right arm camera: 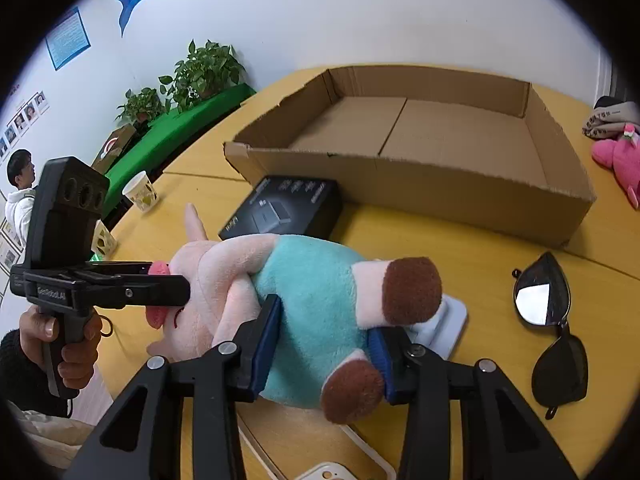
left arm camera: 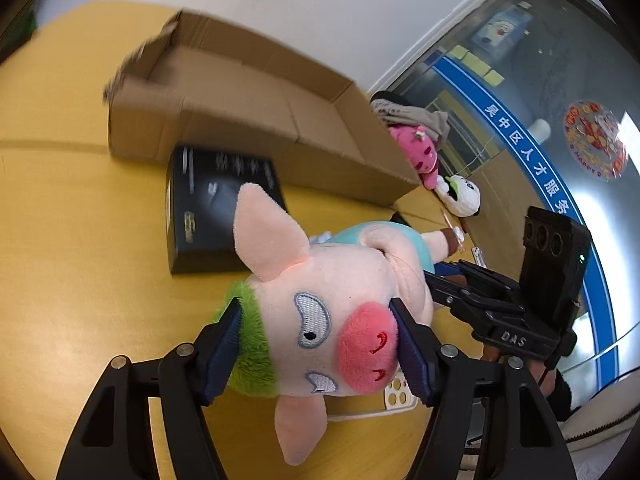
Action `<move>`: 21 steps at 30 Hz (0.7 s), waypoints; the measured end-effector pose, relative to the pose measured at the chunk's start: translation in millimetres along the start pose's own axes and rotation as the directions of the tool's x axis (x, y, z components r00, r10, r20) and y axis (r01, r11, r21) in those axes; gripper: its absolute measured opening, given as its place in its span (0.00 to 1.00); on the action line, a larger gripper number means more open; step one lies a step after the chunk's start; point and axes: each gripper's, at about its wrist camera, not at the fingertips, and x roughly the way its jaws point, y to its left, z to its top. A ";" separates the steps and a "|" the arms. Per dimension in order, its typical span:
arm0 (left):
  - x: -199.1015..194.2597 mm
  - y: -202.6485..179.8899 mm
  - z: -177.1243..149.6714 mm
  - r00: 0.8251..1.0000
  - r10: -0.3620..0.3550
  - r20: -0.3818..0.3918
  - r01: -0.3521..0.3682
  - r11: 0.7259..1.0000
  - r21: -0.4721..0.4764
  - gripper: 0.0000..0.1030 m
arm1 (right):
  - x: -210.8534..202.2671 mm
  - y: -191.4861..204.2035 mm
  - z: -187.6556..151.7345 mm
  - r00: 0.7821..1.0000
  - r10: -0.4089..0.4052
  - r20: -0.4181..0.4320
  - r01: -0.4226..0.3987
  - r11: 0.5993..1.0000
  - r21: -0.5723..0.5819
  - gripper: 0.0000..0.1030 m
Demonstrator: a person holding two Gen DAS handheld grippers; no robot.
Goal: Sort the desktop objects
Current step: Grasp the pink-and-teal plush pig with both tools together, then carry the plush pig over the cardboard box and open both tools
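A round yellow table [right arm camera: 480, 248] sits by a white wall, with green plants behind it.

The pig plush toy [left arm camera: 340, 304] is held up over the near part of the table, between both grippers. It lies sideways. Its head points to the left side and its brown feet point to the right side.

The left gripper [left arm camera: 316, 344] squeezes the head, one pad on the green hair and one pad by the pink nose. The right gripper [right arm camera: 324, 348] squeezes the blue belly, near the feet. Both sets of jaws are pressed tight on the toy, so the toy sits right inside them.

The open cardboard box [right arm camera: 420, 160] is straight ahead, past a flat black box [right arm camera: 284, 208] that lies against its front wall. I think the pig goes into the cardboard box next. Both hands are about as near to it, so they must lift the toy forward together, over the black box and the front wall.

Black sunglasses [right arm camera: 552, 320] lie to the right.
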 end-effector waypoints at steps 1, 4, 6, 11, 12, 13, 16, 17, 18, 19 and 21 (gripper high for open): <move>-4.6 -2.9 6.1 1.000 0.005 0.017 -0.005 1.000 0.015 0.71 | -1.0 -1.0 3.7 1.000 0.008 0.011 -0.008 1.000 0.008 0.39; -14.4 -10.0 30.1 0.998 0.008 0.067 -0.011 0.999 0.045 0.71 | -7.4 0.7 22.0 0.998 0.006 0.060 -0.006 1.000 0.005 0.38; -21.3 -15.8 47.2 0.995 0.001 0.100 -0.009 0.997 0.080 0.71 | -15.6 5.5 39.4 0.994 -0.019 0.104 0.021 0.999 -0.025 0.38; -38.5 -35.5 95.7 0.981 -0.025 0.191 -0.013 0.981 0.193 0.71 | -37.9 7.4 84.8 0.974 -0.052 0.220 0.071 0.994 -0.083 0.38; -40.8 -39.4 105.3 0.977 -0.026 0.211 -0.020 0.976 0.215 0.71 | -41.1 6.9 94.7 0.967 -0.059 0.248 0.085 0.992 -0.096 0.38; -41.7 -43.8 112.5 0.974 -0.027 0.226 -0.026 0.974 0.227 0.71 | -43.6 6.3 102.1 0.959 -0.065 0.276 0.097 0.990 -0.103 0.38; -42.7 -47.9 138.5 0.963 -0.021 0.270 -0.054 0.963 0.265 0.71 | -45.2 2.5 120.0 0.936 -0.074 0.344 0.118 0.987 -0.108 0.38; -41.4 -47.5 147.8 0.959 -0.013 0.284 -0.070 0.958 0.278 0.71 | -43.5 0.4 127.3 0.932 -0.075 0.353 0.118 0.988 -0.103 0.38; -39.9 -46.2 157.0 0.955 -0.004 0.296 -0.084 0.955 0.284 0.71 | -39.8 -1.0 136.8 0.930 -0.076 0.360 0.121 0.987 -0.104 0.38; -38.5 -45.8 163.4 0.953 0.008 0.304 -0.099 0.953 0.285 0.71 | -36.8 -2.0 144.9 0.928 -0.077 0.364 0.123 0.987 -0.106 0.38; -36.7 -45.8 179.7 0.946 0.036 0.322 -0.134 0.948 0.289 0.71 | -27.3 -3.3 166.3 0.931 -0.081 0.356 0.133 0.983 -0.124 0.38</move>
